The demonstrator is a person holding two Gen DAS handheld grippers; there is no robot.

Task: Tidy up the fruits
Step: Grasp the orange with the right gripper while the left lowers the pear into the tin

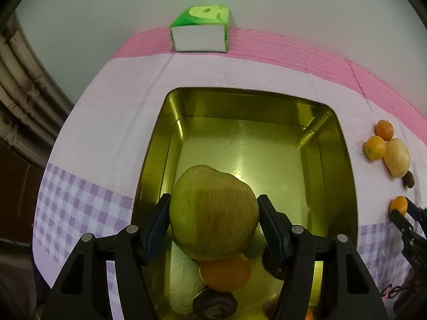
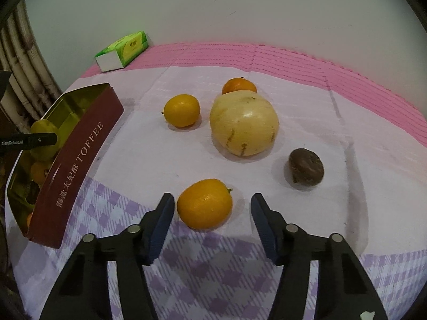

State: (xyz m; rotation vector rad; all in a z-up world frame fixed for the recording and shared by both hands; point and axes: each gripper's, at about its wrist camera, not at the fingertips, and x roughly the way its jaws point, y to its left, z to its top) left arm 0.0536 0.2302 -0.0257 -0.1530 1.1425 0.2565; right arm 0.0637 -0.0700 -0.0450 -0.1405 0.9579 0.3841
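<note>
Two grippers: I work one in each hand over a cloth-covered table, sorting fruit into a tin (image 1: 344, 144).
Left gripper (image 1: 213, 208): pinching a green apple (image 1: 213, 213), pads on its two sides, hanging it above the tin's gold floor.
Apple: firm, smooth, fairly heavy by my guess; a grip across the widest part looks safest.
Tin: already holds an orange and dark round fruits under the apple.
Right gripper (image 2: 212, 208): spread, jaws either side of a kumquat (image 2: 204, 203) on the checked cloth; left pad just beside the skin, right pad apart from it.
Kumquat: small, light, waxy, likely to roll; I judge a squeeze across its short middle best, gently.
Left on cloth: melon (image 2: 244, 122), two more orange fruits (image 2: 182, 110), one brown fruit (image 2: 307, 166).
Melon: bulky, probably too wide for an easy pinch.
</note>
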